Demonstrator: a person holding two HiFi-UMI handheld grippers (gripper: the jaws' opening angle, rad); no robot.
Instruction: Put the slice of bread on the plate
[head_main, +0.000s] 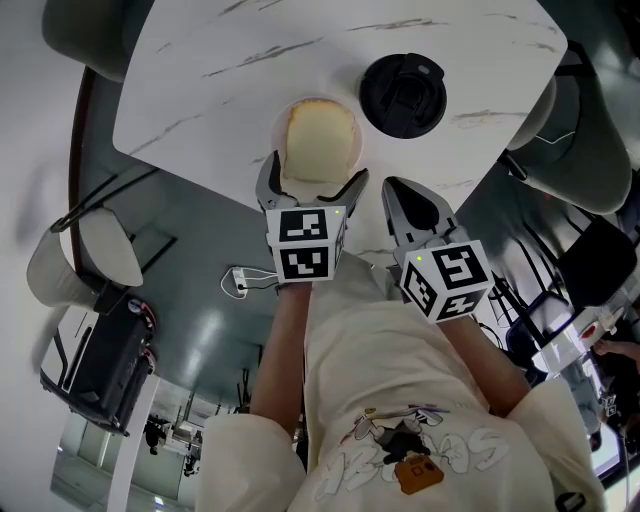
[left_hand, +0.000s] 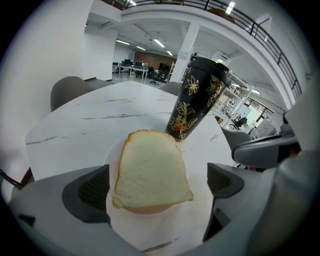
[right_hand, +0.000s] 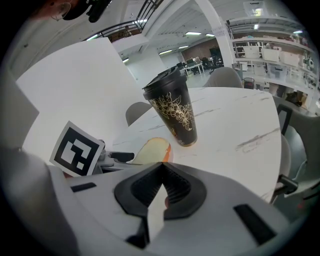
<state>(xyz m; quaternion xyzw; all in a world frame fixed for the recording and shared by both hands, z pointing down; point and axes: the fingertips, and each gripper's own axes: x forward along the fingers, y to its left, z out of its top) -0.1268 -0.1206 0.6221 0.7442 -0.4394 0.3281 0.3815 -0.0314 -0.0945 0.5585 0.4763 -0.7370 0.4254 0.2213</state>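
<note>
A slice of white bread lies flat on a small white plate near the front edge of the white marble table. My left gripper is open wide, one jaw on each side of the plate's near end. Its pads stand apart from the bread. My right gripper hovers just right of the plate, shut with nothing in it. In the right gripper view the bread shows beyond the closed tips.
A tall black lidded cup with gold flowers stands just behind and to the right of the plate. Grey chairs ring the table. The table's front edge runs under both grippers.
</note>
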